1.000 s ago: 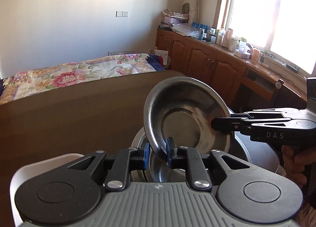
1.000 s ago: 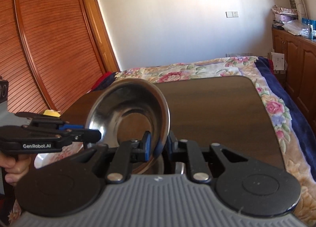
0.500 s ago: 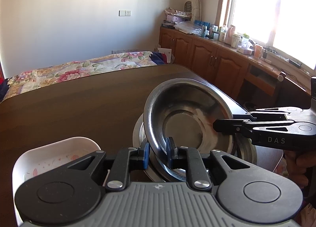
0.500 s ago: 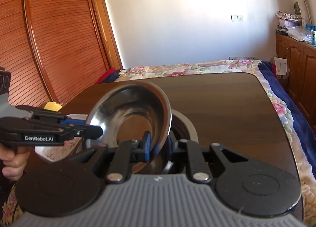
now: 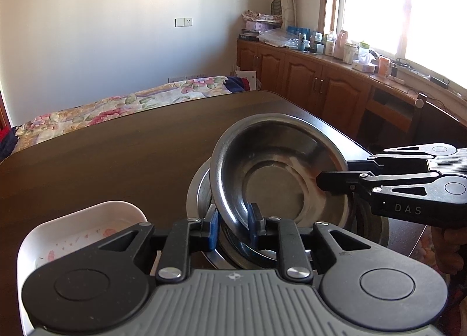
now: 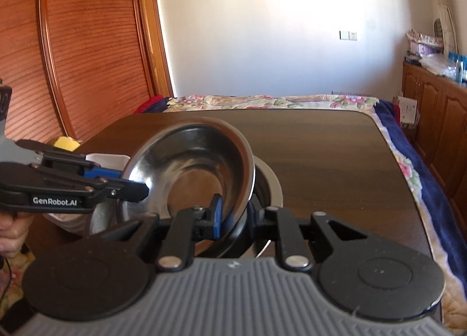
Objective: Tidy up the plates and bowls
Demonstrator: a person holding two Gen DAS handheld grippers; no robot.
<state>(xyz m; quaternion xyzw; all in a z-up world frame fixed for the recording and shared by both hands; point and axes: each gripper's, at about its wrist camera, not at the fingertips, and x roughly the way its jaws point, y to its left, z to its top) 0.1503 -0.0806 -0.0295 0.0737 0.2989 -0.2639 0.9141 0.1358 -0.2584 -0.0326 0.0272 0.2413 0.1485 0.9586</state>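
Both hand-held grippers, left gripper (image 5: 232,226) and right gripper (image 6: 233,213), clamp opposite rims of a round stainless-steel bowl (image 5: 280,172), tilted just above the nested steel bowls (image 5: 201,190) on the dark wooden table (image 5: 116,155). Stacking appears underway; next, level, lower, release.

Bare table (image 5: 116,146) lay open beyond the steel bowl stack (image 5: 201,187); white dish (image 5: 87,225) crowded its left side.

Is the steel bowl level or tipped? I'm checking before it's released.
Tipped: the steel bowl leans over the stacked bowls, gripped by left gripper and right gripper.
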